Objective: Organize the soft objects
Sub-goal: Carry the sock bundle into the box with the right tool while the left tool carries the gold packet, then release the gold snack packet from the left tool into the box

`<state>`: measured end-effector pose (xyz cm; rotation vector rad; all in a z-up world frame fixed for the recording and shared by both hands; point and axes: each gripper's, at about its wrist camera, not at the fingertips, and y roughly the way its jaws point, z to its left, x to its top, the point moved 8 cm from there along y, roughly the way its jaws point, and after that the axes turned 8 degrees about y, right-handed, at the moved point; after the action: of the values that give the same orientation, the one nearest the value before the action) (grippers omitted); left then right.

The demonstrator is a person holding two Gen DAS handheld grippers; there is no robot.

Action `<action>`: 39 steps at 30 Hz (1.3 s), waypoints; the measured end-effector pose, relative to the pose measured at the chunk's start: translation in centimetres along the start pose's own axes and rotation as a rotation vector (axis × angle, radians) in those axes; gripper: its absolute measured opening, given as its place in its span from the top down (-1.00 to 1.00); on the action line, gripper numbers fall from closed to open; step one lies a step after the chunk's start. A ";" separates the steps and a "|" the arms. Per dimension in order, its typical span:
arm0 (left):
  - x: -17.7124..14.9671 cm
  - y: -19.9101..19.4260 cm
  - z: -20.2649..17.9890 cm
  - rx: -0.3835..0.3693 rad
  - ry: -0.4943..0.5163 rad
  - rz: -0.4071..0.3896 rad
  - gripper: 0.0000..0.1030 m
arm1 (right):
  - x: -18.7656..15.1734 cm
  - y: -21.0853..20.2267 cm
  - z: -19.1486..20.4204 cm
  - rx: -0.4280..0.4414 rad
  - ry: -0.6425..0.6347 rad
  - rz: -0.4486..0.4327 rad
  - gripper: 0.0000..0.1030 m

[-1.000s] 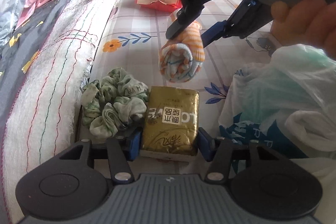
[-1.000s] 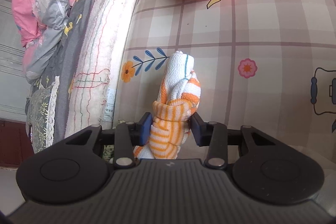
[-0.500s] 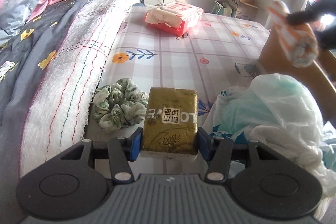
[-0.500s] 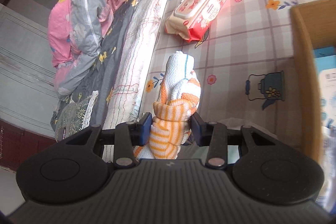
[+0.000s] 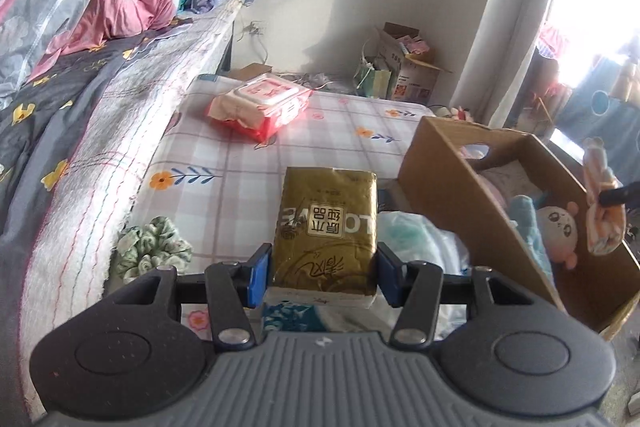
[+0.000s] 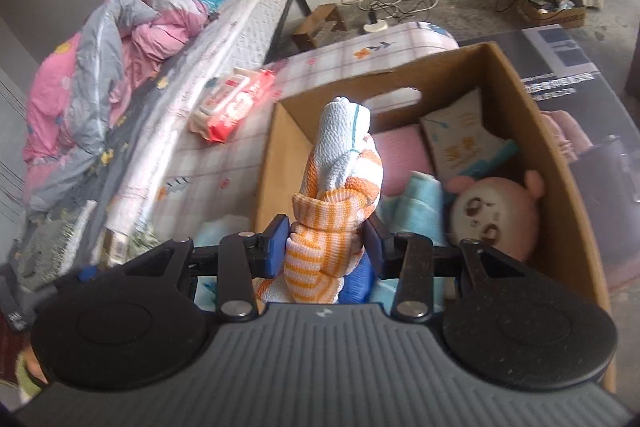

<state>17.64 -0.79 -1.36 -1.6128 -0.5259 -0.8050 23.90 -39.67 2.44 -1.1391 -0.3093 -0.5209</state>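
My left gripper (image 5: 324, 277) is shut on a gold tissue pack (image 5: 327, 227) and holds it above the checked mat (image 5: 240, 179). My right gripper (image 6: 326, 245) is shut on a rolled orange-and-white striped sock (image 6: 340, 187), held over the open cardboard box (image 6: 516, 83). The sock also shows at the right edge of the left wrist view (image 5: 602, 203), over the box (image 5: 444, 179). Inside the box lie a pink plush face (image 6: 492, 215), blue cloth (image 6: 416, 203) and a tissue pack (image 6: 464, 143). A green scrunchie (image 5: 150, 251) lies on the mat.
A red wet-wipe pack (image 5: 260, 103) lies farther back on the mat. A white plastic bag (image 5: 420, 239) sits between the mat and the box. A bed with a rumpled pink and grey quilt (image 5: 80, 11) runs along the left. Cartons (image 5: 404, 67) stand by the far wall.
Both grippers have risen from the mat. The right gripper carried the sock to the right, over the box. The left gripper lifted the tissue pack away from the scrunchie.
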 end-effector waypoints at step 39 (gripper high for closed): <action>-0.8 12.0 -31.6 -0.443 0.448 0.240 -0.05 | -6.4 -8.2 -7.9 -0.082 0.027 -0.077 -0.37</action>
<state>19.10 -33.93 -7.93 -1.7747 0.1775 -1.1098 13.87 -48.03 2.54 -1.2017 -0.3114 -0.6213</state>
